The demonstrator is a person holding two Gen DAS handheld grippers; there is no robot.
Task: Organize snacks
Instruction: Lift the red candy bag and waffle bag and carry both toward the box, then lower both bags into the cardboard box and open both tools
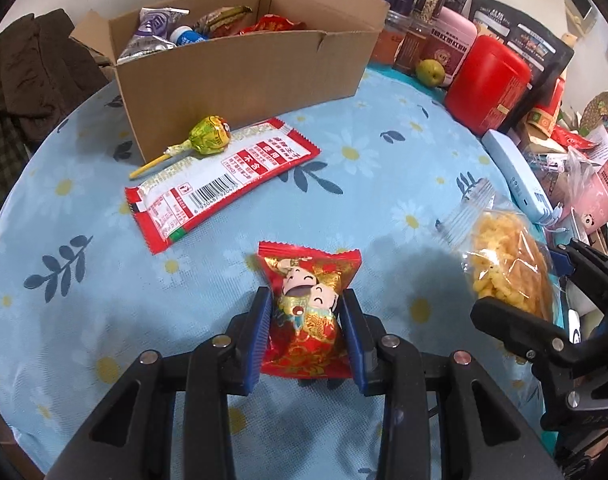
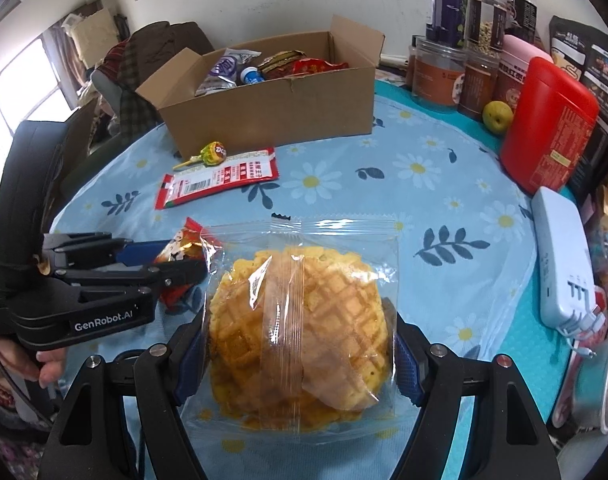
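Note:
My left gripper [image 1: 307, 300] is shut on a small red and gold snack packet [image 1: 308, 320] printed with cartoon figures, low over the daisy tablecloth [image 1: 384, 168]. My right gripper [image 2: 298, 340] is shut on a clear bag holding a yellow crosshatched bun [image 2: 300, 320], with a pad against each side. In the right wrist view the left gripper [image 2: 184, 260] and its packet [image 2: 182, 246] sit just left of the bun. An open cardboard box [image 1: 244, 72] with several snacks inside stands at the back. A lollipop [image 1: 210, 136] and a flat red-and-white packet [image 1: 224, 176] lie in front of it.
A red canister [image 2: 548, 128], a green fruit [image 2: 497, 116] and jars [image 2: 464, 40] crowd the back right. A white power bank [image 2: 560, 256] lies at the right edge. Brown clothing [image 1: 32, 68] is heaped behind the table on the left. A hand [image 2: 48, 364] grips the left tool's handle.

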